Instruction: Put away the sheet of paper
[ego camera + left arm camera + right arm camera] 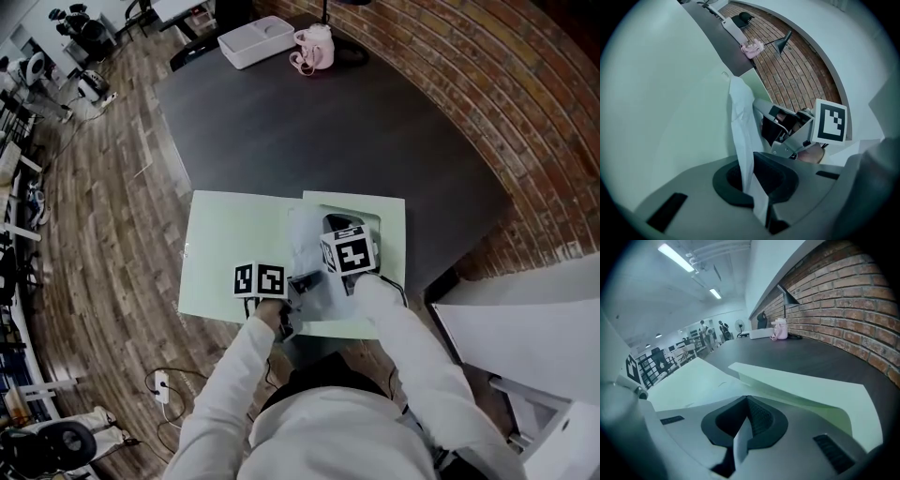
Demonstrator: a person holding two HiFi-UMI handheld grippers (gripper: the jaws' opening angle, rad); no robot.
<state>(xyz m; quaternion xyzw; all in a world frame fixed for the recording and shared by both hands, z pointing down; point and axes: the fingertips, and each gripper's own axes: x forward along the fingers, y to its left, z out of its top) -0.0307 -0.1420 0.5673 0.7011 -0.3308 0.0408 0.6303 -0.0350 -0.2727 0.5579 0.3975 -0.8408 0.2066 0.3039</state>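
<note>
A pale green folder point(220, 262) lies open on the dark table point(309, 131), close to its near edge. Over the folder's middle a white sheet of paper point(307, 246) is held up off the surface between both grippers. My left gripper point(302, 281) points right and is shut on the sheet's near edge; the sheet point(743, 136) rises from the shut left gripper point(758, 190). My right gripper point(339, 225) points away from me, and in its own view this gripper point(742, 439) is shut on a white edge of the sheet point(739, 446). The folder's right leaf point(801, 387) lifts slightly ahead of it.
A white box point(255, 40) and a pink bag point(315, 47) sit at the table's far end by a lamp point(786, 296). A brick wall point(487, 103) curves along the right. Wood floor point(103, 206) lies to the left, a white unit point(525, 328) at the lower right.
</note>
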